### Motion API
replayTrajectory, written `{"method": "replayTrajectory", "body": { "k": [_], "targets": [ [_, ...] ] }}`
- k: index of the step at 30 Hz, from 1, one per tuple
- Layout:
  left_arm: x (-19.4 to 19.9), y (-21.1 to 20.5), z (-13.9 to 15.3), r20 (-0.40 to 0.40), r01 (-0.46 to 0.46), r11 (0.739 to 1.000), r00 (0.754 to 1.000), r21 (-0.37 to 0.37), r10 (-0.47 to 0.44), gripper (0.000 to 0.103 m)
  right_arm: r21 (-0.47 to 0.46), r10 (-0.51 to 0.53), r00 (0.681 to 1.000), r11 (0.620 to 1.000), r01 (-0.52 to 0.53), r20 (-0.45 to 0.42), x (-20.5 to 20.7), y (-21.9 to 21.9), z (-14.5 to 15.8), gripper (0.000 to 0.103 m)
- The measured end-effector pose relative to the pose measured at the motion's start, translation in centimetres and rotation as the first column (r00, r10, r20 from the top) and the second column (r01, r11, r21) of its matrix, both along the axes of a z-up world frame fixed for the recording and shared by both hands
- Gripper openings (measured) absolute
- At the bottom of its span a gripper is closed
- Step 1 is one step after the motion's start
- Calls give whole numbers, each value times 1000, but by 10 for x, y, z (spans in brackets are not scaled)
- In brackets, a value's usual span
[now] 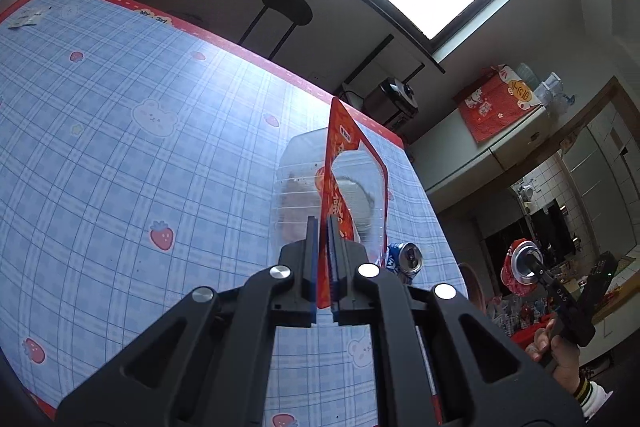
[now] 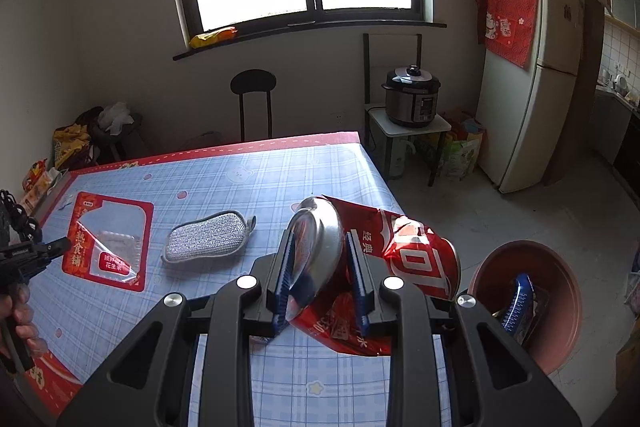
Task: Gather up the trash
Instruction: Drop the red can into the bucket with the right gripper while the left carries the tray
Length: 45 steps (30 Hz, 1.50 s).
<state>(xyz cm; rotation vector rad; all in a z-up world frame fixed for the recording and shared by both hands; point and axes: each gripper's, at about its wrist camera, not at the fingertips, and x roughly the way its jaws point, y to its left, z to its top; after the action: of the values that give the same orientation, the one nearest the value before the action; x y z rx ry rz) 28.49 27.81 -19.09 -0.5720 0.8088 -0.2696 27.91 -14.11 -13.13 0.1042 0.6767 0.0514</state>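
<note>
My left gripper [image 1: 323,227] is shut on a red and clear snack bag [image 1: 344,183], held edge-on above the table; the bag also shows flat-on in the right wrist view [image 2: 108,239], pinched by the left gripper [image 2: 66,243]. My right gripper [image 2: 320,247] is shut on a crushed red can [image 2: 400,259], held over the table's right edge. That can also shows in the left wrist view [image 1: 522,267]. A blue can [image 1: 406,261] lies on the table near the right edge. A brown bin [image 2: 560,307] stands on the floor to the right, with blue trash [image 2: 520,303] in it.
The table [image 2: 260,183] has a blue checked cloth with a red border. A grey scrubbing pad [image 2: 208,237] lies on it. A black stool [image 2: 254,83], a rice cooker [image 2: 412,95] on a stand and a fridge [image 2: 532,87] stand beyond.
</note>
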Motion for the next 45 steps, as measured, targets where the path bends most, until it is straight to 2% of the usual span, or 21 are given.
{"method": "replayTrajectory", "body": {
  "k": [7,15,23,29,34,36,39,41,45],
  "targets": [
    [0,-42,57,117,52,999,992,-10,-51,8,0,-60,997,998,60,45,-22,-45,17,26],
    [3,-118,105,214,123,992,970,-8,-118,8,13,-179,981,984,178,75,-35,-144,38,26],
    [2,-198,125,257,189,981,951,-39,-173,8,37,-237,970,971,235,51,-30,-234,42,26],
    [0,-244,133,271,218,975,942,-44,-198,8,80,-253,967,965,250,28,-18,-272,39,26],
    [-1,-280,139,282,245,969,933,-38,-225,8,127,-255,967,958,256,-27,-9,-294,29,28],
    [-1,-293,141,286,258,966,928,-32,-238,8,131,-262,965,956,263,-27,-9,-302,27,36],
    [0,-311,143,289,278,960,921,-20,-261,8,138,-274,962,952,272,-3,-12,-311,31,57],
    [1,-323,145,293,293,956,915,-9,-278,8,134,-285,958,950,281,16,-16,-315,36,60],
    [3,-346,148,299,330,944,899,17,-319,8,142,-314,948,942,304,54,-32,-325,49,78]
  ]
}}
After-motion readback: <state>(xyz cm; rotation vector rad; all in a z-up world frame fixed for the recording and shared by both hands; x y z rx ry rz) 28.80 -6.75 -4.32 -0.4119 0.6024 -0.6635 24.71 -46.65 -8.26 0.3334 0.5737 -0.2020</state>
